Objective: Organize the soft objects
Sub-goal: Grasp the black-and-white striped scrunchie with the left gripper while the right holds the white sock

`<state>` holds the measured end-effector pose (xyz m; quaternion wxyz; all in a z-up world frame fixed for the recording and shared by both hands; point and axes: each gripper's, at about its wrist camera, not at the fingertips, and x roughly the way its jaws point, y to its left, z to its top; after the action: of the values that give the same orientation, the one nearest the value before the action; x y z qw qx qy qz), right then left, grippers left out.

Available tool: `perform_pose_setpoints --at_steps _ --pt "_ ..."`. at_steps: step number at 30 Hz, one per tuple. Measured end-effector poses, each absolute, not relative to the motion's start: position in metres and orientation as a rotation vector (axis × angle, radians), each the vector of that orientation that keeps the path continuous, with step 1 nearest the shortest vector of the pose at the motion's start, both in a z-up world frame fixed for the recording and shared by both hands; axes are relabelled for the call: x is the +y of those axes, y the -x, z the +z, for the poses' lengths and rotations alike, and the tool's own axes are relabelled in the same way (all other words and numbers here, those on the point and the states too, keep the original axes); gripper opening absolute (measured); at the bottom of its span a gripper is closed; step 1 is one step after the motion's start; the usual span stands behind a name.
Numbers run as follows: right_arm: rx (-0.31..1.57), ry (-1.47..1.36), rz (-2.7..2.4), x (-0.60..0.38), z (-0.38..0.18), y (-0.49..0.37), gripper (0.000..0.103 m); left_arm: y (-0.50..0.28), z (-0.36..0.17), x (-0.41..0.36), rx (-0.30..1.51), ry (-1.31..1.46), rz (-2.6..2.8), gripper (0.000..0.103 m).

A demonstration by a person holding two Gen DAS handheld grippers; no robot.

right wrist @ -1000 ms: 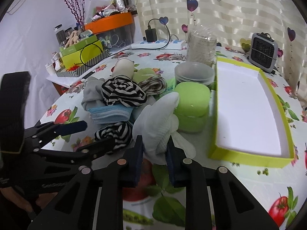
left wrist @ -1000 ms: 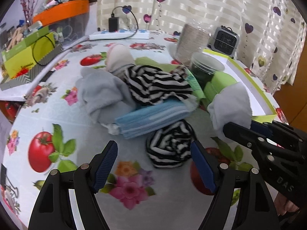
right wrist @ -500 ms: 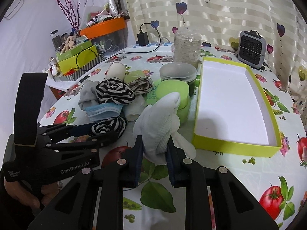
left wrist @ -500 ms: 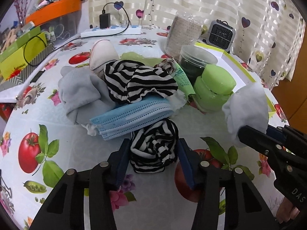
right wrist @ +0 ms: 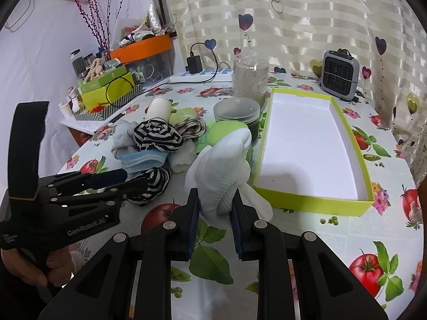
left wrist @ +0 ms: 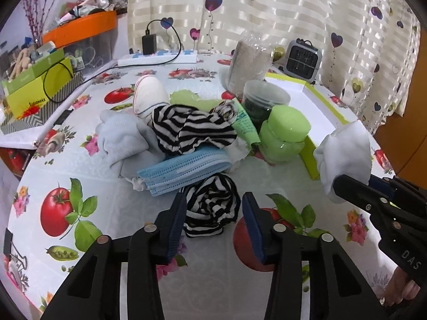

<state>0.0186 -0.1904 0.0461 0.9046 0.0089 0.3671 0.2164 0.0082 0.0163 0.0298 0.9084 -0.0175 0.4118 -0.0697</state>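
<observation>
My left gripper is shut on a small black-and-white striped sock, which touches the table; it also shows in the right wrist view. My right gripper is shut on a white sock held above the table, left of the front corner of the yellow-green tray. The white sock also shows in the left wrist view. Behind lies a pile: blue face masks, a larger striped cloth, a grey sock and a white rolled sock.
A green jar, a clear tub and a stack of cups stand beside the tray. A small heater is at the back right. Boxes and an orange-lidded bin line the left edge.
My left gripper moved forward and closed around the small striped sock. My right gripper lifted the white sock and carried it right, toward the tray.
</observation>
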Motion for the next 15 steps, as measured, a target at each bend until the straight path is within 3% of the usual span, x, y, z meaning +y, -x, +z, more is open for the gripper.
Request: perform_pose_setpoints --at_steps 8,15 --pt "0.752 -0.029 0.436 -0.1979 0.0478 -0.0190 0.023 -0.0073 0.0314 0.0201 0.850 0.059 -0.146 0.026" --pt "0.753 -0.033 0.435 -0.1989 0.0471 -0.0192 0.023 -0.0110 0.0252 0.0194 0.868 0.042 -0.150 0.027"
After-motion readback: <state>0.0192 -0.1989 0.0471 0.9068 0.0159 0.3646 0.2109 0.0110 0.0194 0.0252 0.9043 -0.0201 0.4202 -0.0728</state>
